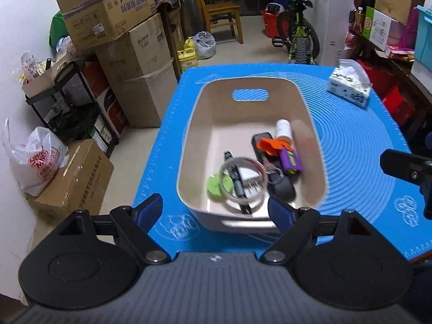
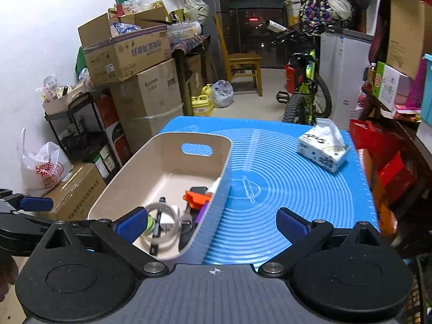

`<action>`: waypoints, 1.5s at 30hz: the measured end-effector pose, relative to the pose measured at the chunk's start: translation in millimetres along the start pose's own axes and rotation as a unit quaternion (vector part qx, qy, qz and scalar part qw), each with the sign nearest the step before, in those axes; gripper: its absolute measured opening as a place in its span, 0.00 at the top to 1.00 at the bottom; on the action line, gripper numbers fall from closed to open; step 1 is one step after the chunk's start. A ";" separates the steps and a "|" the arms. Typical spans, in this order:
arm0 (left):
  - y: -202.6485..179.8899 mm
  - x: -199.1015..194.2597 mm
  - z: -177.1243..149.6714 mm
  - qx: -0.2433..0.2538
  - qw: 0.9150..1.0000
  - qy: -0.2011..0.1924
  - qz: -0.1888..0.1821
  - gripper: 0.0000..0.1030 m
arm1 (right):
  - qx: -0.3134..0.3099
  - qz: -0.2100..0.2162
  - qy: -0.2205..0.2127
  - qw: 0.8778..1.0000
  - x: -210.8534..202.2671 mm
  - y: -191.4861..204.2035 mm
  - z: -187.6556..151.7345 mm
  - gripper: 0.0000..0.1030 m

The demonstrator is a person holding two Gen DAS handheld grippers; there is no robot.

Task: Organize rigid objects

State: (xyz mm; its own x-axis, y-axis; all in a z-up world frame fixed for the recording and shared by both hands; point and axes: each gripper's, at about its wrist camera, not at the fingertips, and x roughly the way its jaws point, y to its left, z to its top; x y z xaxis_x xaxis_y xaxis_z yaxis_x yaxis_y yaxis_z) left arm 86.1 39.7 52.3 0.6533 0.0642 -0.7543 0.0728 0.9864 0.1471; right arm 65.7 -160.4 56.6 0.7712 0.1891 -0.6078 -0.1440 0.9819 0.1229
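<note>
Left wrist view: the left gripper [image 1: 216,206] has its two blue fingers spread wide, with nothing between them. It hangs above the near end of the bin.
Boxes: brown boxes [image 1: 127,51] are stacked on the floor, off to the left of the table.
Mat: a blue mat [image 1: 359,162] covers the table, and the bin sits on it.
Bin: the cream bin [image 1: 251,89] sits on the left part of the mat. Its long side runs away from the cameras, and its handle hole is at the far end.
Things in the bin: from left to right, a green round tin [image 1: 214,187], a clear tape ring [image 1: 243,179] over a white plug and a black pen, a dark remote [image 1: 260,141], an orange clip [image 1: 270,145], a purple block [image 1: 290,160] and a white bottle [image 1: 283,131]. They all lie at the near end. The remote and the bottle point along the bin's long side.
Right gripper: the right gripper [image 2: 212,222] is spread wide too and holds nothing. It hangs over the bin's right wall and the bare mat.
Tissue pack: a tissue pack [image 2: 322,152] lies far off on the right of the mat, well apart from the bin.
Step, I think: the hard things look put away, so both hands should pull clear.
How to do it well: lift away gently, and do not bump the bin wall.
</note>
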 end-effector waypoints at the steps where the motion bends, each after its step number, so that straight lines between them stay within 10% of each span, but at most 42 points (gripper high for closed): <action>1: -1.9 -4.3 -2.6 -0.002 1.000 0.000 -0.003 0.18 | 0.002 -0.002 -0.001 1.000 -6.3 -2.0 -3.9 0.02; 45: -55.9 -63.6 -118.7 0.022 0.995 -0.092 -0.019 0.18 | 0.012 -0.027 -0.042 0.999 -110.3 -11.3 -128.6 0.02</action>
State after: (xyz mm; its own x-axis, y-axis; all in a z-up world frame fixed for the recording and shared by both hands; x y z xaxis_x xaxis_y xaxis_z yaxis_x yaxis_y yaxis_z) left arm -49.0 -1.6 16.2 0.7757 -0.0047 -0.6311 0.1295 0.9799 0.1519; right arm -97.5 -191.3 21.3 0.8267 0.1331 -0.5466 -0.0866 0.9901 0.1101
